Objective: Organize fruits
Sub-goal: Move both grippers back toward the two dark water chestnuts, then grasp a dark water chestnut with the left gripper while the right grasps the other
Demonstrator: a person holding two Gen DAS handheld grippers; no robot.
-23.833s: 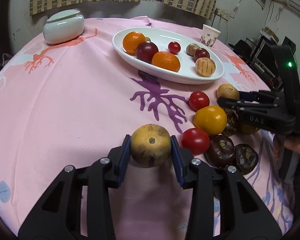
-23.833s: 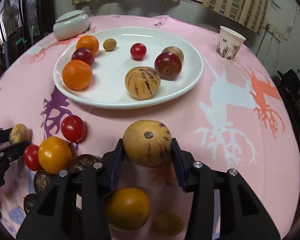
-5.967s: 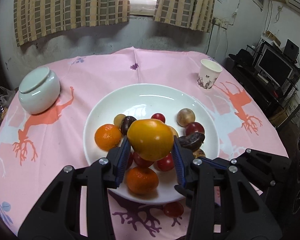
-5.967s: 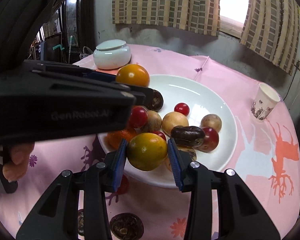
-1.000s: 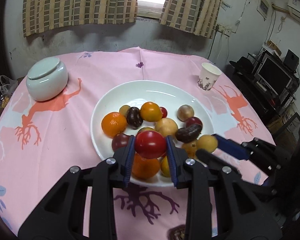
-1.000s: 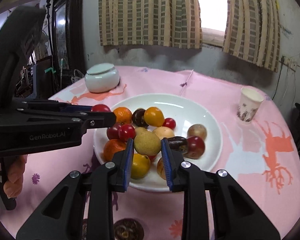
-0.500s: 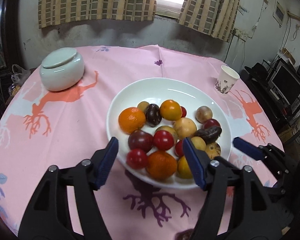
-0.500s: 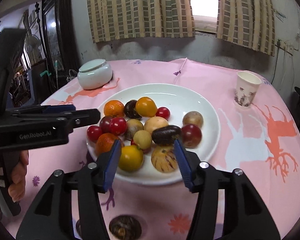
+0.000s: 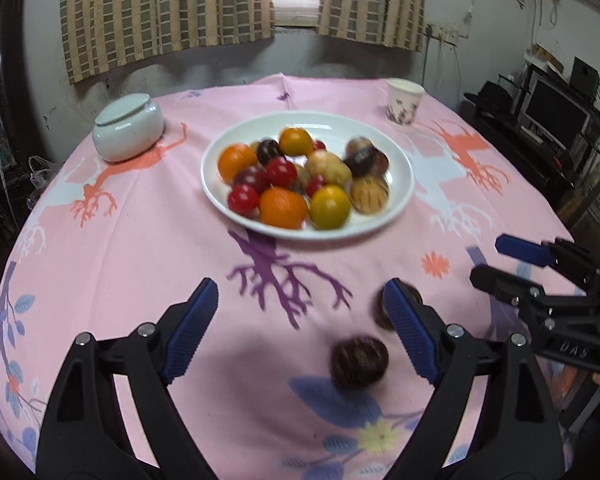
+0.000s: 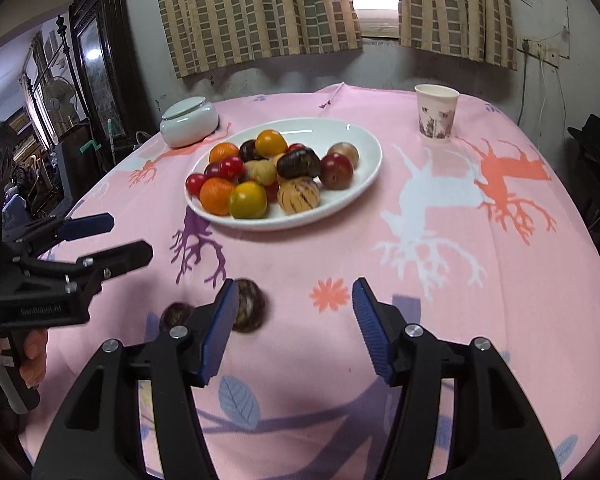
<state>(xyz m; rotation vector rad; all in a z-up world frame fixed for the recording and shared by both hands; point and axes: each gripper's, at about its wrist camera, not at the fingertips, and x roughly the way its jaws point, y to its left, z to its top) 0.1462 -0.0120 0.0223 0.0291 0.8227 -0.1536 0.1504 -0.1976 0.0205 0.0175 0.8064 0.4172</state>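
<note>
Backing both grippers away from the white plate (image 9: 340, 236) after dropping off a load each: a second ago clamping a red tomato in the left gripper (image 9: 300, 292) and a small tan fruit in the right gripper (image 10: 296, 288), now carrying nothing. Opening the jaws of both, the left wider than the right, with only the pink cloth of the bench (image 9: 140, 240) between the pads. Leaving the red tomato (image 9: 243, 199) at the near left edge of the heap, well ahead of the left gripper. Leaving the tan fruit (image 10: 262, 172), as far as can be told, in the middle of the pile, well ahead of the right gripper.

Swinging back toward the last strays, two dark brown fruits lying on the bench. Finding the nearer dark fruit (image 9: 359, 362) low between the left gripper's fingers, close to its right finger, and the farther dark fruit (image 9: 396, 308) partly hidden behind that finger's tip. From the right wrist view, finding both just outside the right gripper's left finger, not between its pads.

Judging the task as nearly finished, seeing nothing else off the plate but these two. Probably going for one each next, and needing to centre each gripper over its fruit before closing
</note>
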